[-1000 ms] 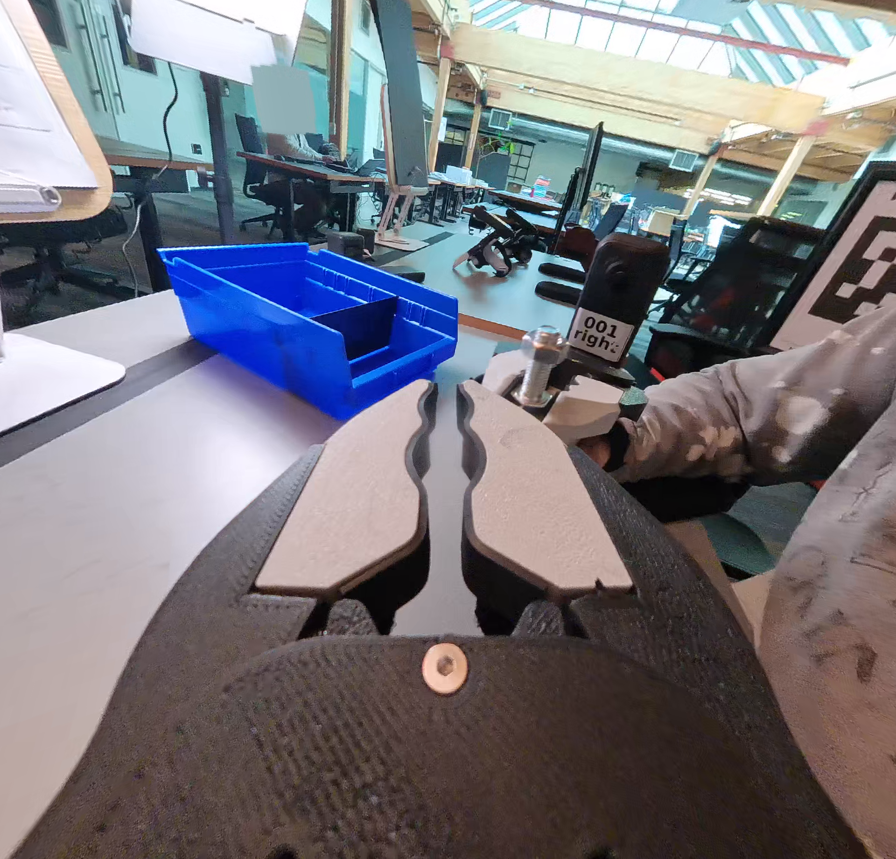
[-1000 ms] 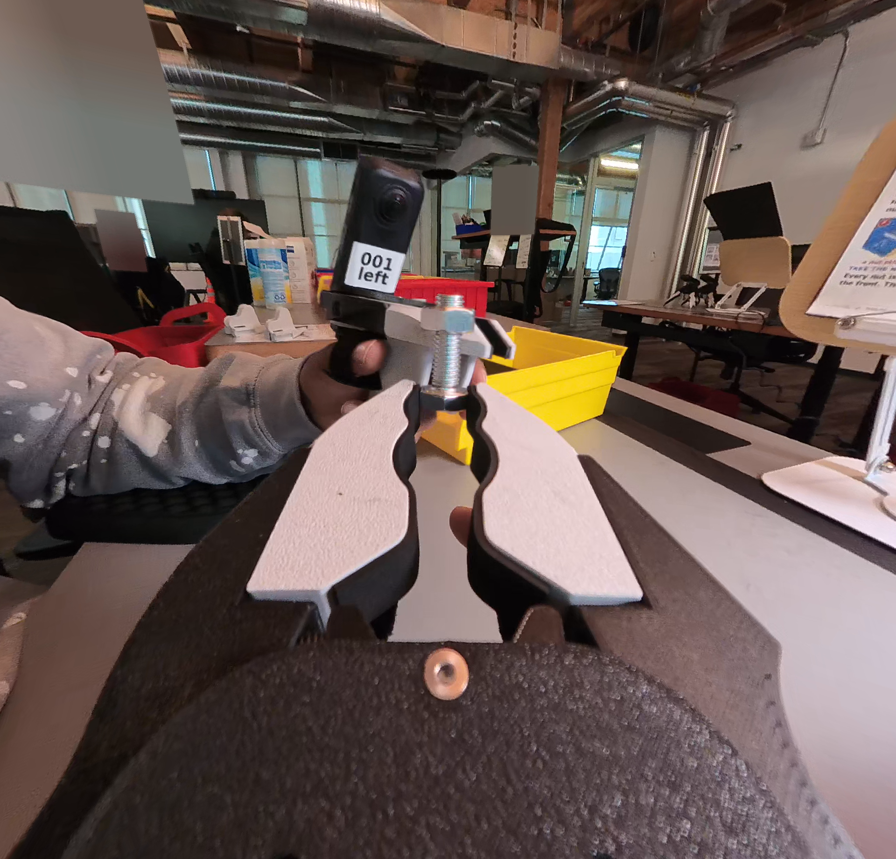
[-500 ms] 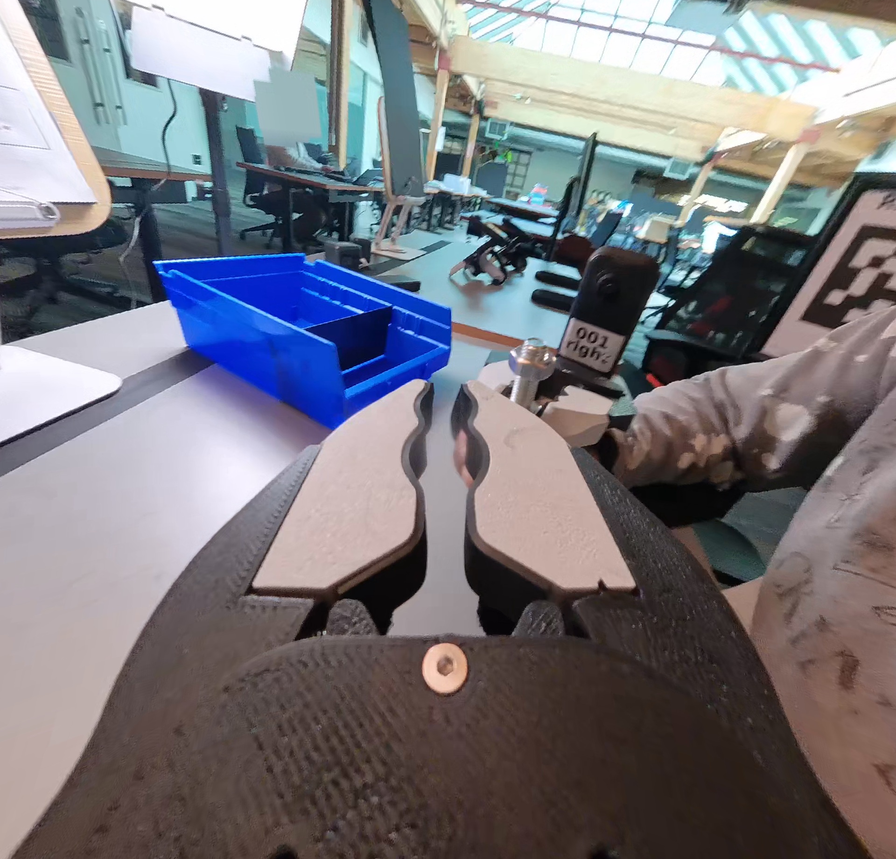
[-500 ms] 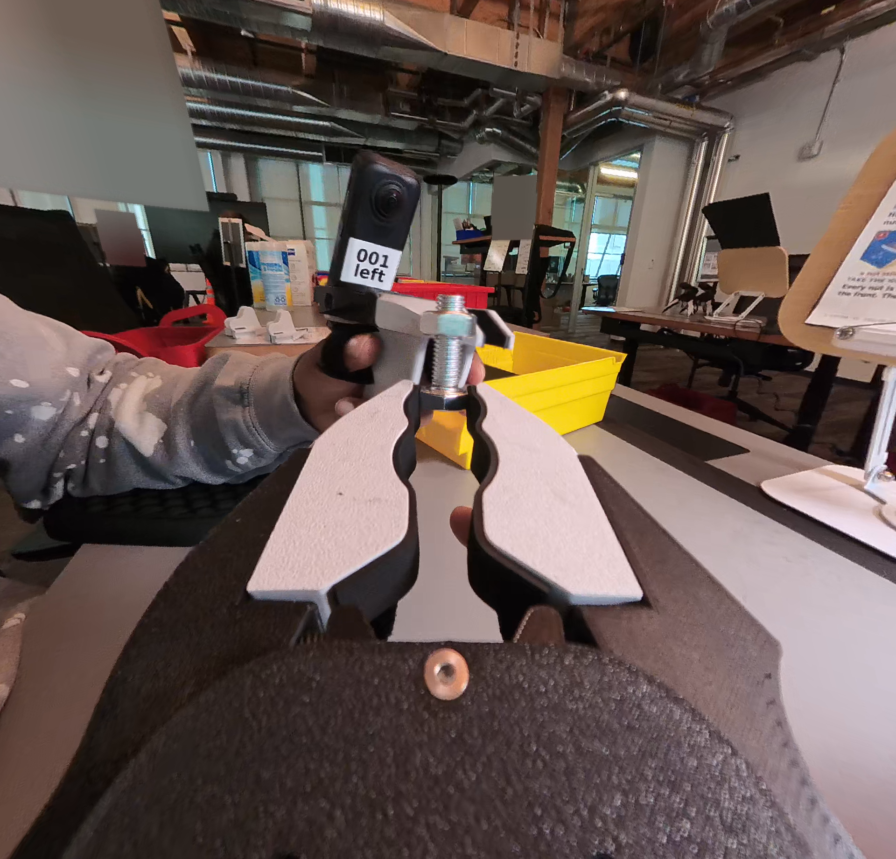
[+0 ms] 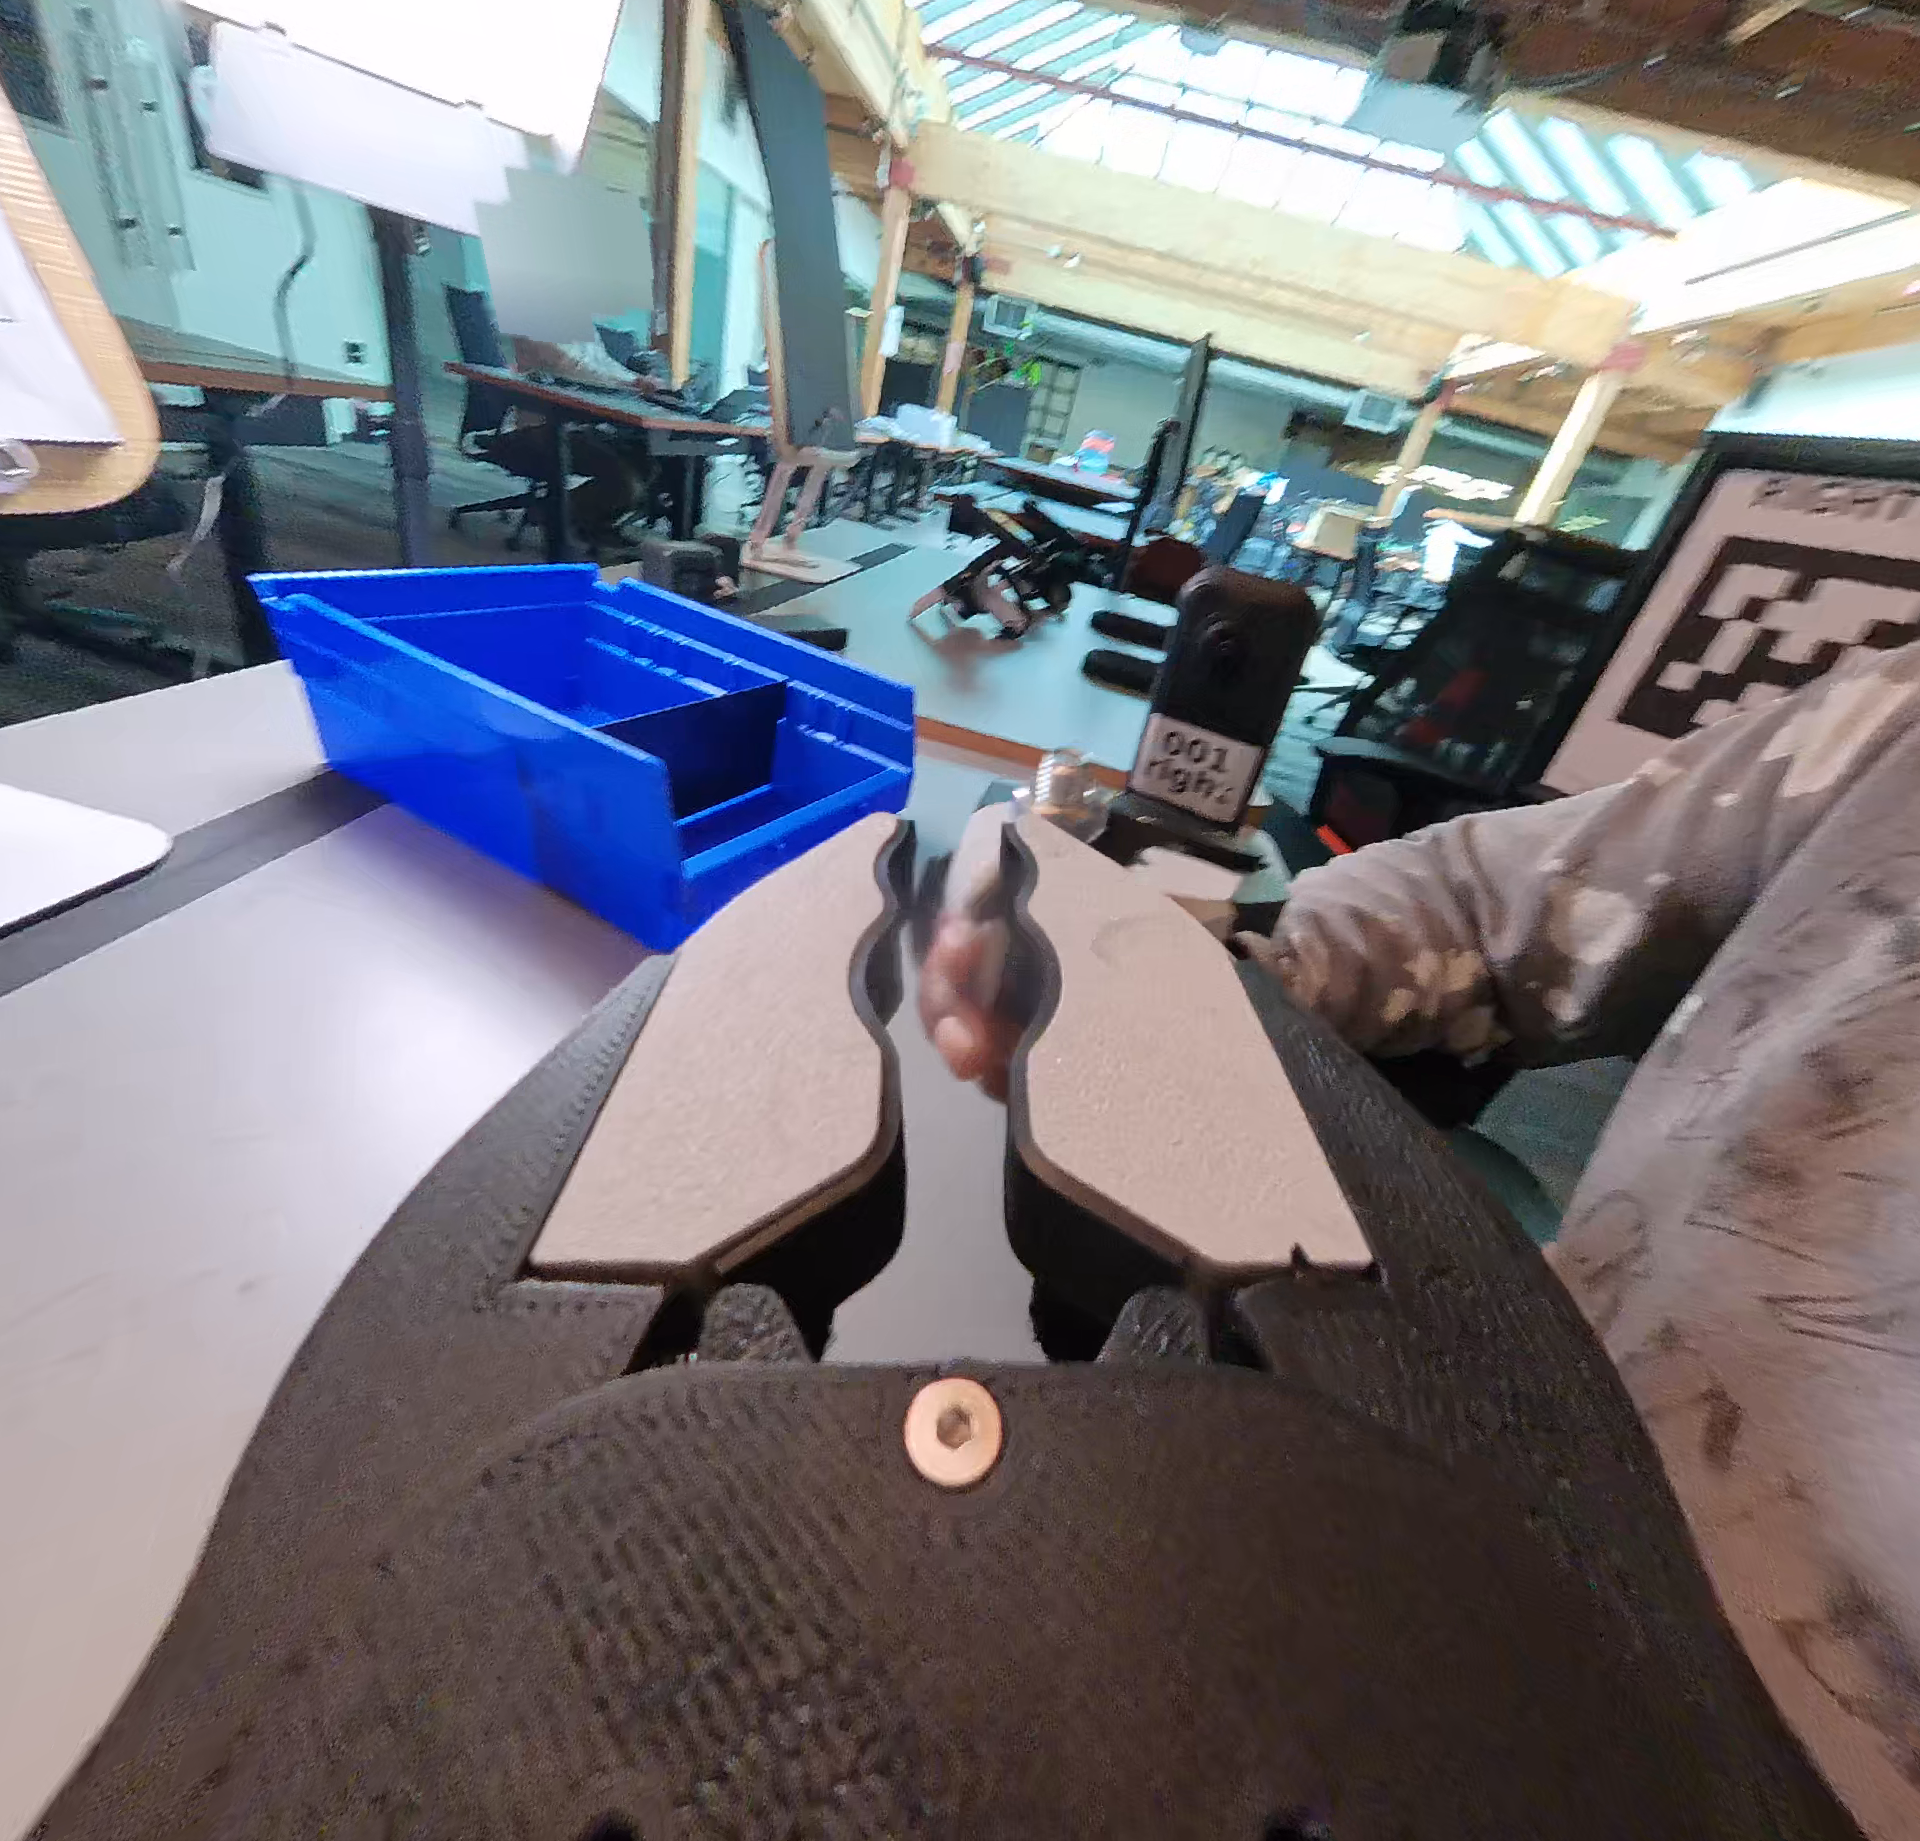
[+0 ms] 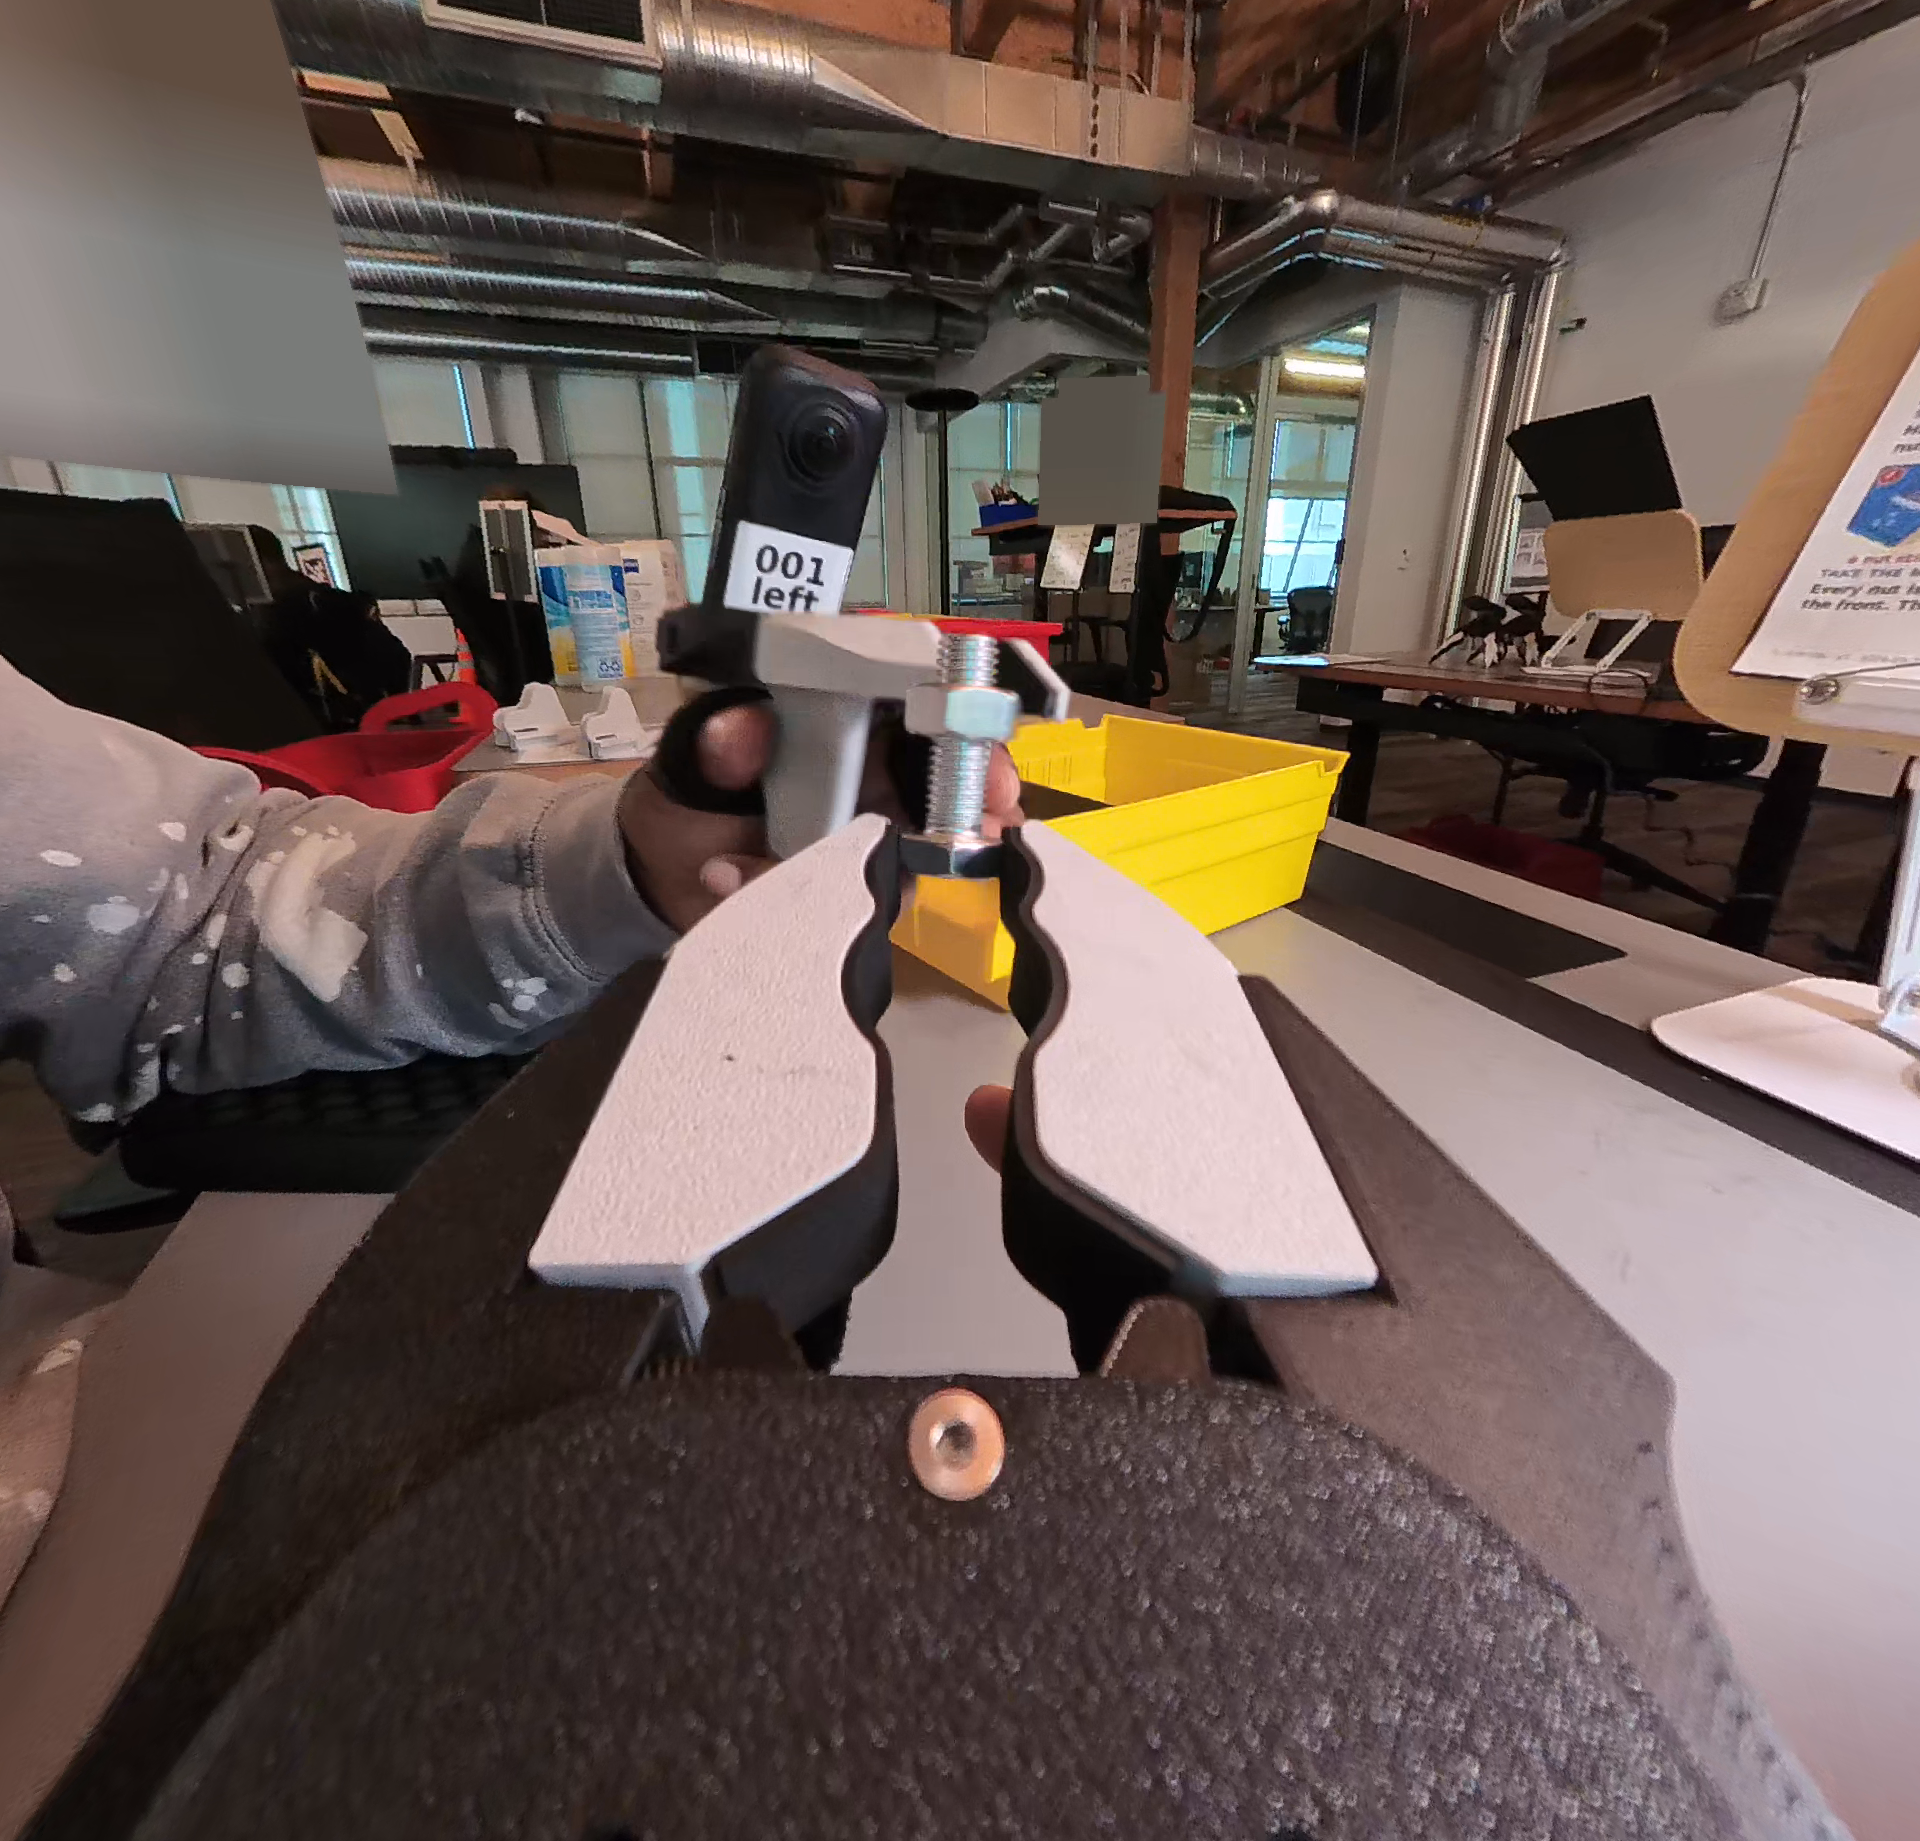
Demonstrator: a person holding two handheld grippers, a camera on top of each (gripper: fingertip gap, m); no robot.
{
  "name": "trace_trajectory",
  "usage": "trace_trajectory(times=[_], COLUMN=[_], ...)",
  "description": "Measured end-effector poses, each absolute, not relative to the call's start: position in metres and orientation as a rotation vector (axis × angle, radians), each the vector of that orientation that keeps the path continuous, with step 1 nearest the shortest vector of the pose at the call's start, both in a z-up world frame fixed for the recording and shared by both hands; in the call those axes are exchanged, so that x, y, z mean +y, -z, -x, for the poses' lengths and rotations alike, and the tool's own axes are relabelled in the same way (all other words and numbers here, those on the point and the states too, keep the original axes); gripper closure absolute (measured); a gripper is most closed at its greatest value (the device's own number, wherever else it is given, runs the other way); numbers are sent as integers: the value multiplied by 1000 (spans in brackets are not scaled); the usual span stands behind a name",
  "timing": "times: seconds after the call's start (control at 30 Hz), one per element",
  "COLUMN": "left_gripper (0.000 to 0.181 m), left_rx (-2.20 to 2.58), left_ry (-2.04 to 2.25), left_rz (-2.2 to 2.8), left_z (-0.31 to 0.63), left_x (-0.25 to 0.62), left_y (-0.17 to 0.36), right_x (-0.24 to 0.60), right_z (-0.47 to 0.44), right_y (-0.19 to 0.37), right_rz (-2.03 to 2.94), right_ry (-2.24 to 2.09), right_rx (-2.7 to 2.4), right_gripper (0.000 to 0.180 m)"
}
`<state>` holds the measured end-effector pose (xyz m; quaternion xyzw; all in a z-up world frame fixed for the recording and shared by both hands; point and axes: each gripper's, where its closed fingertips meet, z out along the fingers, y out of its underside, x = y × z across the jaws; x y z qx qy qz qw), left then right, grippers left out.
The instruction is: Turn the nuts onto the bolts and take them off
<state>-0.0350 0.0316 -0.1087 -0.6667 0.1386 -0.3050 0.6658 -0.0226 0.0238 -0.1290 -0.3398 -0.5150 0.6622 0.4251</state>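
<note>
In the right wrist view my right gripper (image 6: pixel 951 846) is shut on the hex head of a silver bolt (image 6: pixel 961 783) and holds it upright above the table. A silver nut (image 6: pixel 961 716) sits high on its thread, with a few turns showing above it. One grey finger (image 6: pixel 831 659) of the left gripper is right behind the bolt at nut height. In the left wrist view my left gripper (image 5: pixel 956 835) has its jaws a narrow gap apart with nothing between them. The bolt's top (image 5: pixel 1060 775) shows just past its right fingertip.
A blue divided bin (image 5: pixel 582 711) stands on the grey table (image 5: pixel 260 1116) ahead left of the left gripper. A yellow bin (image 6: pixel 1164 815) stands behind the bolt. A white stand base (image 6: pixel 1787 1074) is at the right. A person's speckled sleeves (image 5: pixel 1558 929) hold both grippers. Only a small space, under 4 cm, lies between the two pairs of fingers.
The left gripper's fingers have parted a little and it has moved closer to the bolt, with motion blur. The right gripper keeps its hold on the bolt head.
</note>
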Motion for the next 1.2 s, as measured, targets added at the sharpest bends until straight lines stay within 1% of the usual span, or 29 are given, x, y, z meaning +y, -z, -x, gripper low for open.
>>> trace_trajectory(times=[0.07,0.13,0.27,0.5,0.67,0.7,0.77,0.87,0.93,1.0,1.07,1.1,1.13,1.2], left_gripper=[157,154,161,161,158,168,170,163,156,154,155,159,171,171], left_rx=[367,410,437,457,446,392,329,363,400,422,428,417,373,351], left_ry=[728,725,659,611,664,656,650,701,714,700,657,658,615,548], left_rz=[1494,1518,1536,1566,1526,1520,1509,1481,1485,1507,1517,1519,1543,1571], left_z=[23,13,9,8,15,24,37,29,19,12,14,17,26,38], left_x=[28,27,30,32,27,29,31,26,25,26,28,28,33,36], left_y=[108,113,118,125,117,115,111,106,108,112,114,113,115,120], right_x=[23,21,18,18,16,15,14,17,19,17,16,16,16,17], right_z=[24,25,28,31,25,22,18,21,25,26,26,24,22,20], right_y=[133,134,140,149,139,134,128,132,137,139,138,136,132,128], right_rz=[859,860,877,934,894,867,835,866,895,897,891,880,860,843], right_ry=[-1640,-1629,-1616,-1593,-1685,-1725,-1762,-1741,-1720,-1694,-1696,-1715,-1741,-1743], right_rx=[-1300,-1314,-1350,-1403,-1370,-1356,-1340,-1340,-1349,-1363,-1359,-1348,-1336,-1325], right_gripper=[161,161,161,161,161,162,162,161,161,161,161,161,161,161])
